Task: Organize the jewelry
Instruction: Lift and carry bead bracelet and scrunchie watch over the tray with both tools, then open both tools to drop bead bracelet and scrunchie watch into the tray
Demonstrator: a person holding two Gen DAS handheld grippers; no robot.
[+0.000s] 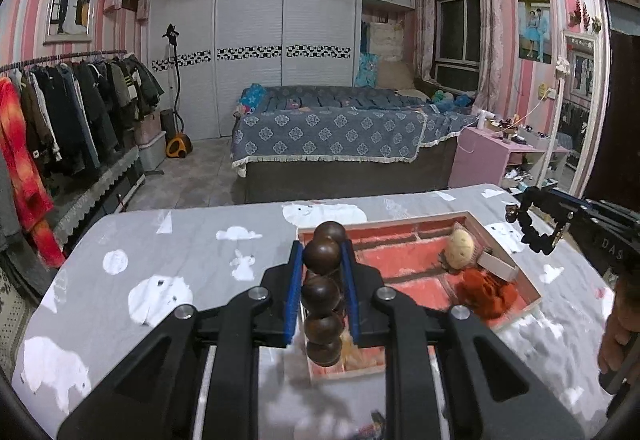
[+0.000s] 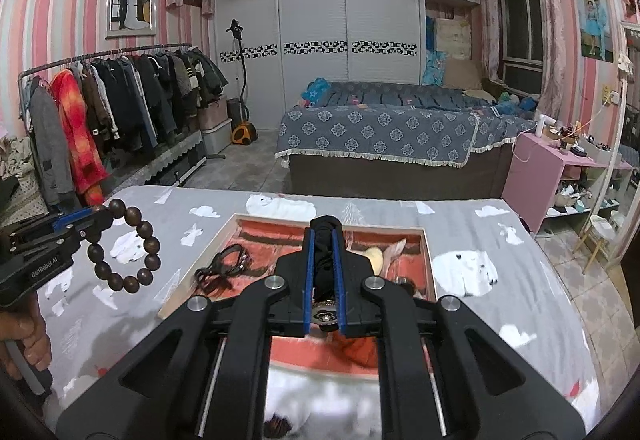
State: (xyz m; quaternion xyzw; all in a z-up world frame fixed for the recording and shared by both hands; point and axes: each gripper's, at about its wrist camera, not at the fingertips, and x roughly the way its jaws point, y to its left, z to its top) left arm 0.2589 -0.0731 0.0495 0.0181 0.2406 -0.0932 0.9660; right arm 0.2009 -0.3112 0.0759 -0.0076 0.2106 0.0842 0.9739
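My left gripper (image 1: 322, 252) is shut on a dark brown wooden bead bracelet (image 1: 322, 280), held above the near left part of a shallow red-lined jewelry box (image 1: 408, 264). In the right wrist view the bracelet (image 2: 126, 248) hangs from that gripper (image 2: 105, 216) left of the box (image 2: 280, 236). My right gripper (image 2: 323, 236) is shut on a black cord piece (image 2: 322, 260) with a metal ornament (image 2: 325, 314), above the box. In the left wrist view this gripper (image 1: 516, 213) holds a black beaded loop (image 1: 534, 232).
The box holds a cream bead piece (image 1: 460, 250), an orange-brown piece (image 1: 486, 292) and a black cord bundle (image 2: 226, 264). It sits on a table with a grey polar-bear cloth (image 1: 180, 252). A bed (image 2: 380, 135), clothes rack (image 2: 120, 99) and pink shelf (image 2: 540, 167) stand beyond.
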